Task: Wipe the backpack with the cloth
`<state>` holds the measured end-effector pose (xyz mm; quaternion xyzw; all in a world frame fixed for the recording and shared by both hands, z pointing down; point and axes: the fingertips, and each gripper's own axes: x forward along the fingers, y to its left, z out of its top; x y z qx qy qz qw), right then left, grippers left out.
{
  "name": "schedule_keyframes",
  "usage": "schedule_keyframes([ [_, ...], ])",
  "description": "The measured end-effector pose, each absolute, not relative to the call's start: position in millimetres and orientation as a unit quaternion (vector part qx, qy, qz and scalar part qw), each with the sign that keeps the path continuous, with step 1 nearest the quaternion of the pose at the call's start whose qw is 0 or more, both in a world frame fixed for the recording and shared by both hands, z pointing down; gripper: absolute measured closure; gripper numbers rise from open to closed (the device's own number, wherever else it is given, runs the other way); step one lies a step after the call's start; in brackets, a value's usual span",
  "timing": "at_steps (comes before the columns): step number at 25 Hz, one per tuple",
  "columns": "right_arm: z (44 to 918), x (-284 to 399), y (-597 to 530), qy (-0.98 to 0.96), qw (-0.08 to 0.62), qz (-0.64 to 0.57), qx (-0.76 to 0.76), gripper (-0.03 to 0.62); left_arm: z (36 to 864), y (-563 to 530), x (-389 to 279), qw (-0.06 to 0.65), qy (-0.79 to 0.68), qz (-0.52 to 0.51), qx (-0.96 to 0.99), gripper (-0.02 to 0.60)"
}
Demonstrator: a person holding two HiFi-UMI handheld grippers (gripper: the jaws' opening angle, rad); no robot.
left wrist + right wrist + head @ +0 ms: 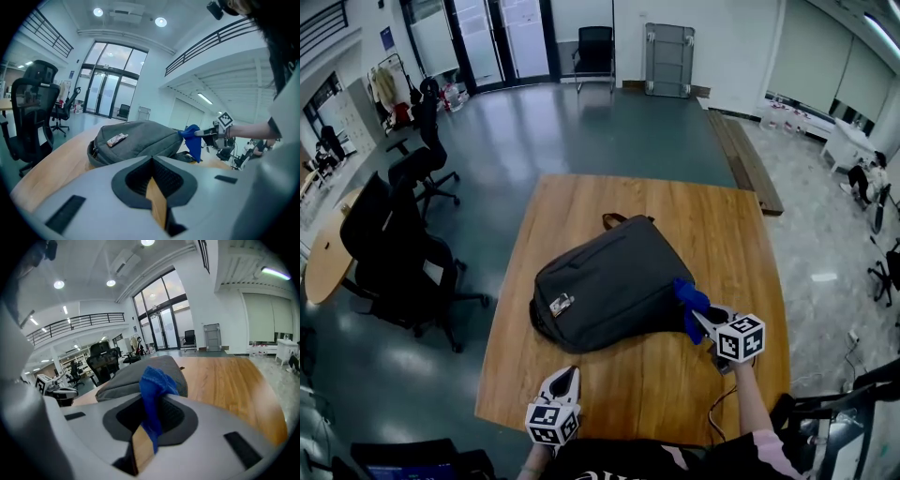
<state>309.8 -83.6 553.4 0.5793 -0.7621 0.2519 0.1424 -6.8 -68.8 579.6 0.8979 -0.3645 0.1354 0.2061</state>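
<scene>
Nearest, the left gripper [565,375] sits with jaws closed on nothing above the smooth wooden table [722,225]. Right gripper [701,317] pinches a nubbly blue cloth [688,302] at the soft grey backpack's [605,281] right edge, mid-table. Black office chairs [394,253] stand beyond.

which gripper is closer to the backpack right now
Right. The right gripper, shut on the blue cloth, is at the right edge of the backpack. The left gripper is farther back, with bare table between it and the backpack.
</scene>
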Motion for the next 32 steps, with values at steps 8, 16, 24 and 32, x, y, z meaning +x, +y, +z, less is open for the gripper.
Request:
schedule_keyframes([
  [8, 554, 220, -9, -0.753, 0.074, 0.280, 0.591, 0.528, 573, -44, -27, 0.205, -0.338, 0.125, 0.910, 0.581],
  [16, 574, 141, 48, -0.742, 0.042, 0.318, 0.588, 0.528, 582, -3, -44, 0.244, -0.300, 0.108, 0.916, 0.581],
  [24, 567, 113, 84, -0.759, 0.022, 0.328, 0.562, 0.528, 552, 21, -48, 0.242, -0.320, 0.069, 0.913, 0.581],
  [32, 546, 133, 153, -0.781, 0.058, 0.290, 0.551, 0.528, 511, 92, -16, 0.240, -0.350, 0.005, 0.905, 0.581],
])
